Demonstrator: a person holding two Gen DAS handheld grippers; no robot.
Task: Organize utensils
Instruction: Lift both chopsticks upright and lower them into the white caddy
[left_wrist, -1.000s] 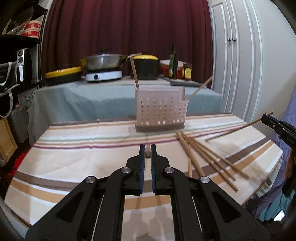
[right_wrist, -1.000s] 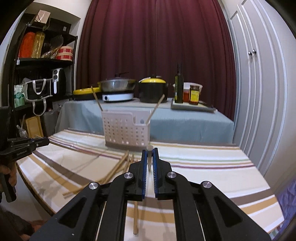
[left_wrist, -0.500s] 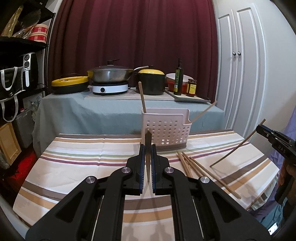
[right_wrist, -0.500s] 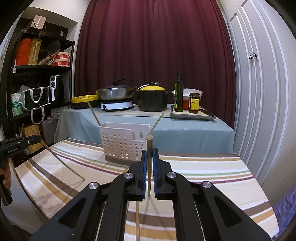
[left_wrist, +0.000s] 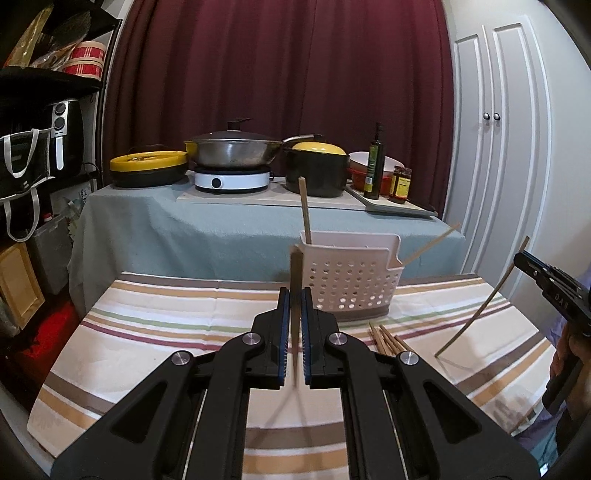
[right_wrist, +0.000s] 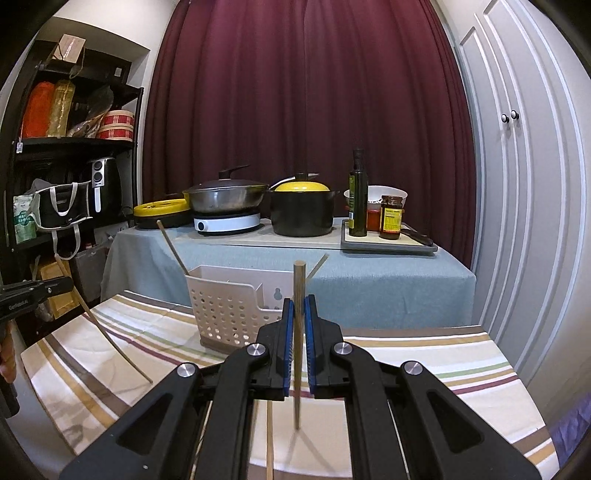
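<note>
My left gripper (left_wrist: 294, 295) is shut on a wooden chopstick (left_wrist: 294, 273) held nearly upright above the striped tablecloth. My right gripper (right_wrist: 299, 306) is shut on another chopstick (right_wrist: 298, 291), also upright with its tip pointing down. A white perforated holder (left_wrist: 349, 275) stands at the table's far edge with two chopsticks leaning out of it; it appears again in the right wrist view (right_wrist: 229, 306). Several loose chopsticks (left_wrist: 386, 339) lie on the cloth in front of the holder. Each gripper shows in the other's view, the right one (left_wrist: 526, 258) and the left one (right_wrist: 64, 284).
Behind the striped table (left_wrist: 147, 332) is a blue-covered counter (left_wrist: 184, 229) with a wok on a hotplate (left_wrist: 232, 177), a black pot with yellow lid (left_wrist: 317, 170), an oil bottle (left_wrist: 373, 162) and jars. Black shelving (right_wrist: 55, 184) stands left, white cupboard doors (right_wrist: 517, 184) right.
Both grippers have risen from the cloth, each lifting its chopstick from lying low to hanging nearly upright. The holder and loose chopsticks have stayed put.
</note>
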